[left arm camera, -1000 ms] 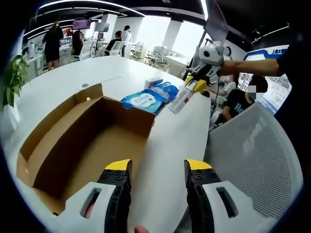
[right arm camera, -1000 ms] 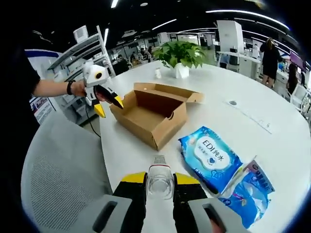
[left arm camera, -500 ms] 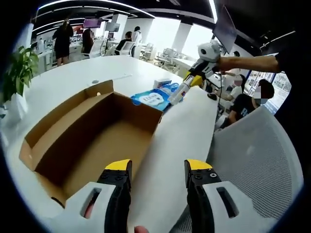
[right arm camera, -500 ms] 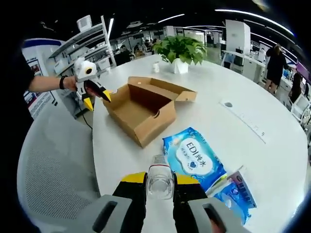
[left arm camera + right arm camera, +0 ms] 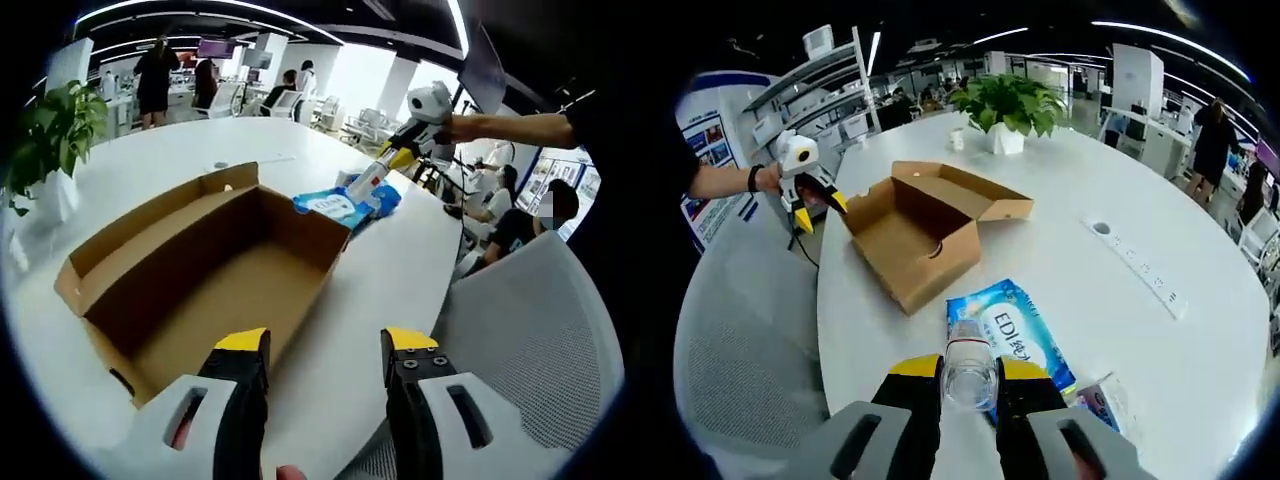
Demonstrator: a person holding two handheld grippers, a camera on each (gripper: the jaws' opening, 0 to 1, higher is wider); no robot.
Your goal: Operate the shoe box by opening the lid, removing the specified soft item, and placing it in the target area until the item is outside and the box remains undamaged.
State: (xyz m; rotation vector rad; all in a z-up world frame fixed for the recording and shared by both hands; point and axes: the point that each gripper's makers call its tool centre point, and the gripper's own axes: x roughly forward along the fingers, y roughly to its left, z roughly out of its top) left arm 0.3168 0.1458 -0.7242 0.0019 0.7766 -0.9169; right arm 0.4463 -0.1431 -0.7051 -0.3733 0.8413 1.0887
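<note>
The brown cardboard shoe box [image 5: 200,270] lies open on the white table [image 5: 390,270], its inside bare. My left gripper [image 5: 325,352] is open at the box's near corner, with nothing between its jaws. In the right gripper view the box [image 5: 920,225] sits mid-table and the left gripper [image 5: 805,195] hovers at its left end. My right gripper [image 5: 970,362] is shut on a clear plastic bottle [image 5: 968,345], held above a blue wet-wipes pack [image 5: 1015,325]. The left gripper view has the right gripper [image 5: 400,155] with the bottle [image 5: 365,185] over the wipes pack [image 5: 330,205].
A second blue pack [image 5: 1102,400] lies beside the wipes. A potted plant [image 5: 1005,105] stands at the far table edge, and a power strip [image 5: 1135,270] is set in the table. A grey mesh chair [image 5: 730,340] is at the table's edge. People stand in the background.
My right gripper has carried the bottle forward, from beside the wipes pack to over it. The left gripper stays open by the box, with its view turned more towards it.
</note>
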